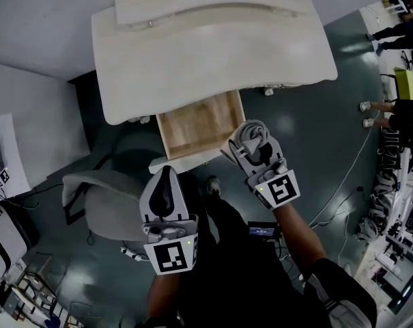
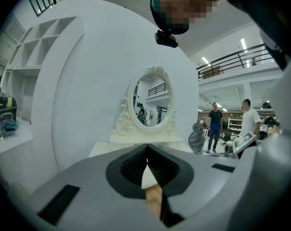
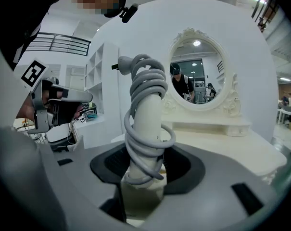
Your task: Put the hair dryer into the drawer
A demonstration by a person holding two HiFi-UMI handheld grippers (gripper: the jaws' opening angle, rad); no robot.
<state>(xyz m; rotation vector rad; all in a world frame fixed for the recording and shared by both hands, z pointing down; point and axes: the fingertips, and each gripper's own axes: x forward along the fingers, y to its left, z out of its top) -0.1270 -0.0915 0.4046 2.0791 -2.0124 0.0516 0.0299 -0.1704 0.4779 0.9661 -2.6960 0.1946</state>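
A white vanity table (image 1: 213, 53) stands in front of me, its wooden drawer (image 1: 192, 125) pulled open and empty. My right gripper (image 1: 250, 150) hangs just right of the drawer's front corner, shut on the white hair dryer (image 1: 252, 135). In the right gripper view the hair dryer (image 3: 146, 114) stands upright between the jaws, its grey cord wound round the handle. My left gripper (image 1: 166, 176) sits at the drawer's near edge. In the left gripper view its jaws (image 2: 146, 150) meet at the tips with nothing between them, and a strip of the drawer (image 2: 154, 198) shows below.
An oval mirror (image 2: 152, 99) stands at the back of the vanity. A grey chair (image 1: 107, 203) sits left of my legs. A white cabinet (image 1: 29, 128) stands to the left. People and cluttered racks (image 1: 397, 115) line the right side, with a white cable (image 1: 343, 183) on the floor.
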